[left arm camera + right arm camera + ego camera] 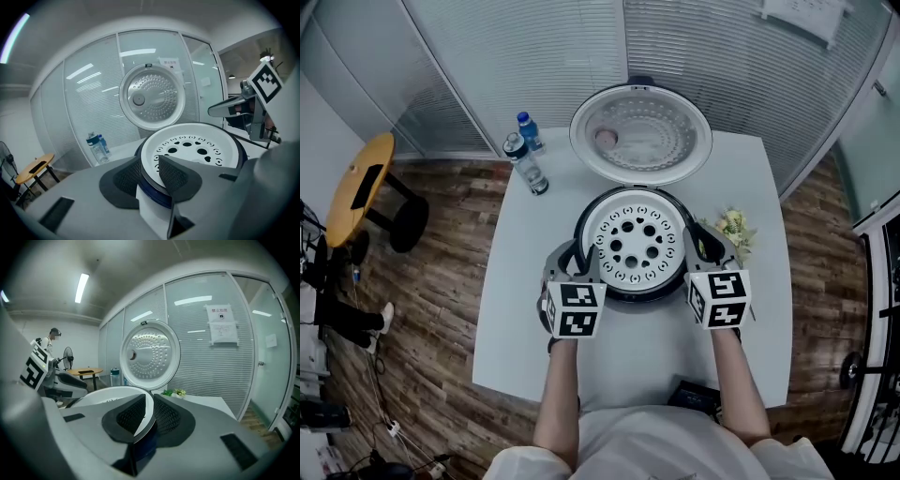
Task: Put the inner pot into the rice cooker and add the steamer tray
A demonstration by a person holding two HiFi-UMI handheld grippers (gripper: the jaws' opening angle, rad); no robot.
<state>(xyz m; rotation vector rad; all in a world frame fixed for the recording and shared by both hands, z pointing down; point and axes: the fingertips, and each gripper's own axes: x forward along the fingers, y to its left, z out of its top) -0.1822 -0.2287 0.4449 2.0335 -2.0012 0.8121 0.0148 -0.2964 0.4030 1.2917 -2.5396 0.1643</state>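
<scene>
The white steamer tray (637, 242) with round holes sits in the top of the black rice cooker (671, 283) at the middle of the white table (516, 309). Its lid (640, 131) stands open behind. My left gripper (579, 255) clamps the tray's left rim, one pad outside and one over the tray (187, 145). My right gripper (698, 246) pinches the right rim, and the thin white edge (108, 394) runs between its pads. In the gripper views the left gripper (149, 176) and right gripper (147, 416) both straddle the rim above a dark blue band. The inner pot is hidden under the tray.
Two water bottles (525, 159) stand at the table's back left, and a small plant (733, 225) lies right of the cooker. A black object (694, 396) rests at the front edge. A yellow round table (358, 183) stands on the floor at left. Glass partitions close the back.
</scene>
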